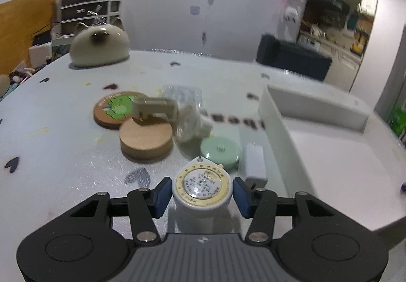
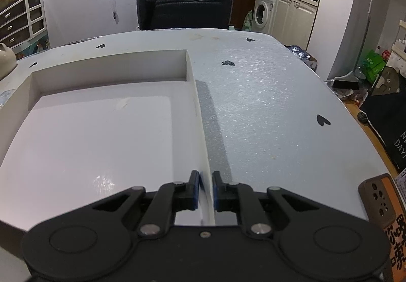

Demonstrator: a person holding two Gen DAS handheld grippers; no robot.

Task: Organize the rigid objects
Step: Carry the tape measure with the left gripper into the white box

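The left gripper (image 1: 202, 195) has its jaws spread around the round dial tape measure (image 1: 202, 188), pads just beside its sides, its pointed tip facing far. It lies on the table (image 1: 63, 155), left of the white tray (image 2: 101, 129). The right gripper (image 2: 205, 190) pinches the tray's right wall.

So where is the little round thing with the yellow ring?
In the left wrist view, the round tape measure sits on the table between the left gripper's blue fingers, just in front of the green disc.
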